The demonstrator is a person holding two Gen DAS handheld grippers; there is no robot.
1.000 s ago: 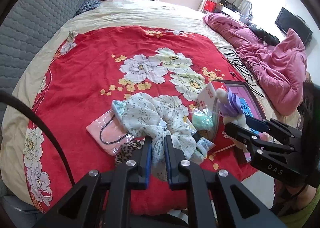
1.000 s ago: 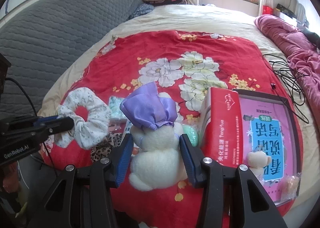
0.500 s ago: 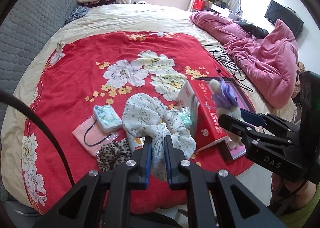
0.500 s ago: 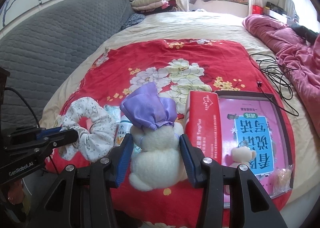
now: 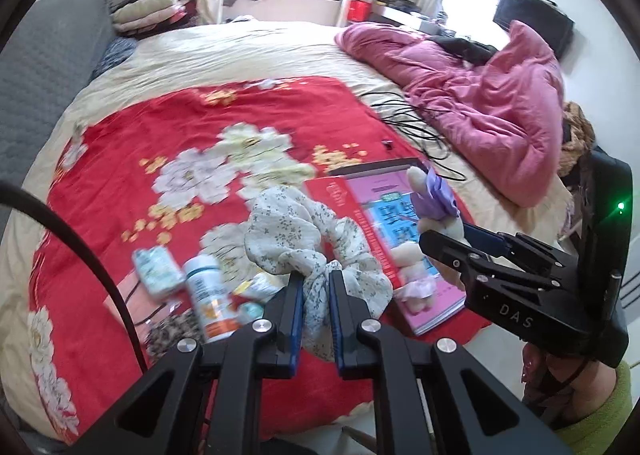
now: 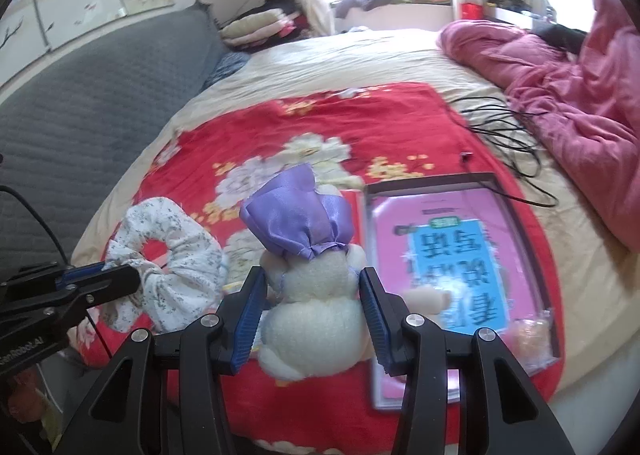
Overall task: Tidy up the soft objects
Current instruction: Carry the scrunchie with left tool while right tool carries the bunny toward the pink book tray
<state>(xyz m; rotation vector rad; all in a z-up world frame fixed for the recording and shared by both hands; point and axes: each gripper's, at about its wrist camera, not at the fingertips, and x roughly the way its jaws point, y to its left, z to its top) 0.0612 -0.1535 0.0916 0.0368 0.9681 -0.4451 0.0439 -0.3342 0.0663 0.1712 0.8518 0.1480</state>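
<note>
Left wrist view. The left gripper (image 5: 314, 295) is nearly closed, its blue pads pinching a fold of the white floral scrunchie (image 5: 308, 247), which hangs clear above the red quilt (image 5: 120, 159). Below and left of the scrunchie lie a white bottle (image 5: 210, 297), a small pale packet (image 5: 157, 271) and a leopard-print piece (image 5: 176, 329), all blurred. To the right, the right gripper (image 5: 448, 251) enters from the frame edge holding a plush toy (image 5: 436, 223) with a purple hat over a pink book (image 5: 404, 239). A second, smaller plush (image 5: 416, 287) lies on the near end of the book. Black cables (image 5: 416, 127) trail across the cream sheet toward a pink duvet (image 5: 492, 103).

Right wrist view. The right gripper (image 6: 316, 311) is partly open, its pads pressed against both flanks of the plush toy (image 6: 316, 295), which sits upright between them, the purple hat (image 6: 298, 219) on top. The toy is carried above the near edge of the quilt (image 6: 320, 123). At left, the left gripper (image 6: 120, 277) holds the scrunchie (image 6: 168, 259), its ring shape visible. At right, the book (image 6: 452, 255) lies flat in a dark frame, with the small plush (image 6: 426, 299) and a clear bag (image 6: 530, 339) at its near end. The duvet (image 6: 576, 95) is heaped at the far right.
</note>
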